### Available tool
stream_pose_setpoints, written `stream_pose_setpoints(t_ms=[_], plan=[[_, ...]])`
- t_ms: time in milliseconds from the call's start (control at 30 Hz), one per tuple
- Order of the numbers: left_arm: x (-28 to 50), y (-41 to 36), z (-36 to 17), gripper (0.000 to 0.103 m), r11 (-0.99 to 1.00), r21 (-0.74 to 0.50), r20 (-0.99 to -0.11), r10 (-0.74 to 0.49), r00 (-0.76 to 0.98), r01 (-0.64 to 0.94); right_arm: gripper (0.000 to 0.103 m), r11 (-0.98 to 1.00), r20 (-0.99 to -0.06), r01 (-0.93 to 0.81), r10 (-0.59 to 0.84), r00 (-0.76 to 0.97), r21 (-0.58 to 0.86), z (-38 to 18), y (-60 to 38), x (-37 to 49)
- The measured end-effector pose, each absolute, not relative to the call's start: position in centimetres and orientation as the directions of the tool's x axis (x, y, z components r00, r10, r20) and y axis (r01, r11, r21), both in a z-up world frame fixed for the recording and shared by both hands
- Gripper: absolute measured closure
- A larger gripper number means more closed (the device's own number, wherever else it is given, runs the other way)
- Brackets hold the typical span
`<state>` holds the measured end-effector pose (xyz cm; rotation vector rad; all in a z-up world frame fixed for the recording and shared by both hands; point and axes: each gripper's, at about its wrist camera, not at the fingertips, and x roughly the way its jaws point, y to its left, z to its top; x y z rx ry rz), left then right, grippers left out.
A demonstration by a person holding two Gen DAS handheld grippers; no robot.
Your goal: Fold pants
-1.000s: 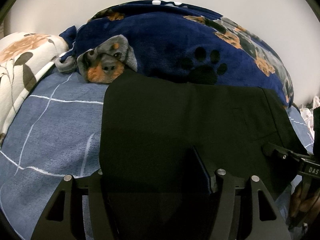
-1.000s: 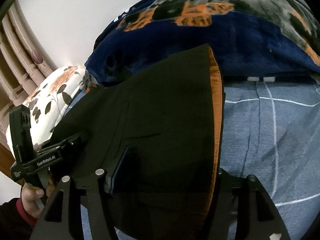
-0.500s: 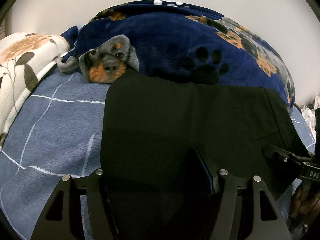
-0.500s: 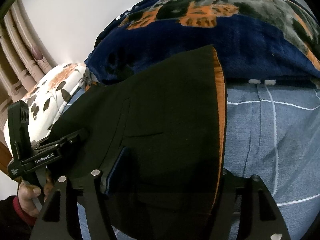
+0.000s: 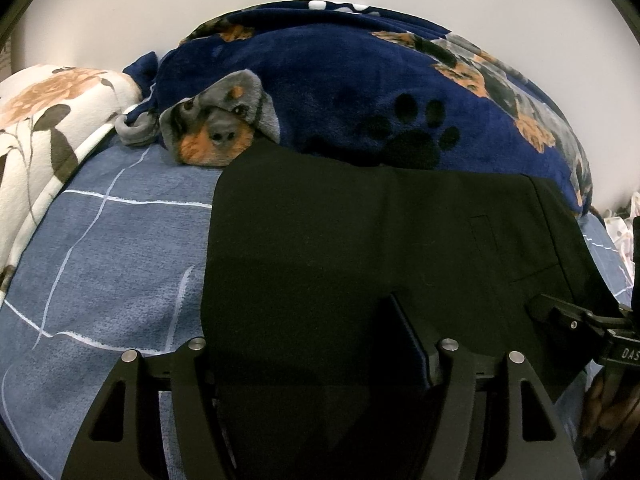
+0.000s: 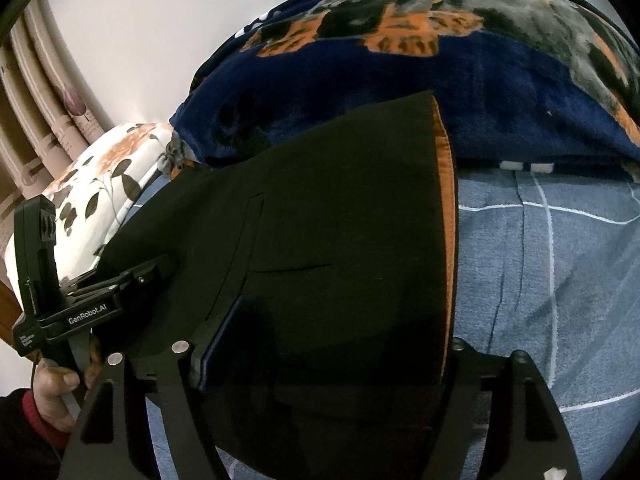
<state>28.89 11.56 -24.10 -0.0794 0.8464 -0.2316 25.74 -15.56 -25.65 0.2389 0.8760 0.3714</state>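
Black cloth fills the middle of both views: the pants lie spread on the blue checked bed sheet, their far edge running up against the navy dog-print blanket heaped by the wall, with a floral pillow off to one side. The left gripper and the right gripper each have the near edge of the fabric draped over and between their fingers, so it looks as though the jaws are clamped on the cloth, though the black material hides the tips and I cannot tell for certain. An orange lining strip shows along one edge in the right wrist view, which suggests the waistband end sits there. To my eye the pants already look doubled into a broad, fairly flat panel, with a pocket seam visible on top. What seems left is at least one more fold across, then smoothing and letting go.
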Motion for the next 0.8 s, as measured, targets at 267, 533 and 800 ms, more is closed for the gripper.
stream_pose_setpoints(t_ms=[267, 533, 800], plan=[[29.0, 11.9, -24.2, 0.033, 0.975, -0.150, -0.734, -0.220, 0.642, 0.162, 0.032, 0.911, -0.703, -0.220, 0.409, 0.582, 0.348, -25.7, -15.5, 25.8], [28.2, 11.3, -23.7, 0.019, 0.991, -0.059, -0.731, -0.126, 0.671, 0.122, 0.010, 0.939, -0.715, -0.189, 0.341, 0.611, 0.286, -25.2, -15.3, 25.6], [24.4, 11.6, -20.4, 0.010, 0.998, 0.040, -0.671, -0.003, 0.741, 0.041, 0.010, 0.943, -0.587, -0.163, 0.309, 0.748, 0.288, -19.6, -16.7, 19.8]])
